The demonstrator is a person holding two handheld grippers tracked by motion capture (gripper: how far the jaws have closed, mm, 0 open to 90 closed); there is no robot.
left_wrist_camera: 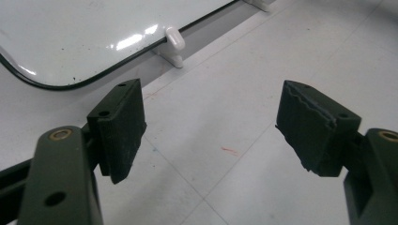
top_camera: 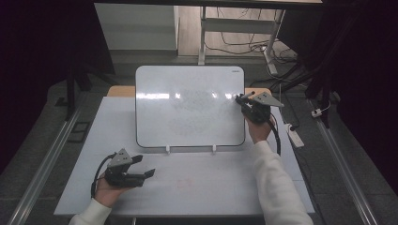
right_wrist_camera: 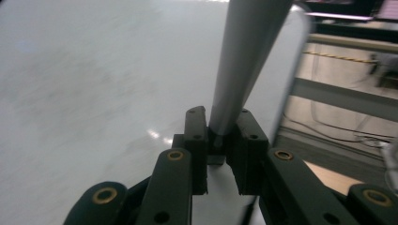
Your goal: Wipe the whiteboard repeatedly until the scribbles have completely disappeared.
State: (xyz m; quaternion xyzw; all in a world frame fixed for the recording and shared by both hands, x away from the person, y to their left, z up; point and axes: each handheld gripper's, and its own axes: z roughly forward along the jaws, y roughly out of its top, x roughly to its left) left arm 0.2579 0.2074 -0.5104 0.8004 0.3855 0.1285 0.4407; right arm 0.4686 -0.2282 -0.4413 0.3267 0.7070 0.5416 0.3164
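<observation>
Right now, in the high view, my right hand-held gripper (top_camera: 244, 100) holds a marker (top_camera: 238, 98) at the whiteboard's (top_camera: 187, 105) right edge. Left gripper view: left hand-held gripper (left_wrist_camera: 211, 124) gapes wide over the tabletop (left_wrist_camera: 263, 61). Right gripper view: marker (right_wrist_camera: 244, 61) clamped; I judge writing comes next, needing steady tip contact.

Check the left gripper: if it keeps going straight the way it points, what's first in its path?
Likely the bare table top just ahead of the open left gripper. The whiteboard and its white foot lie farther off, to the left of that line; depth is unclear.
</observation>
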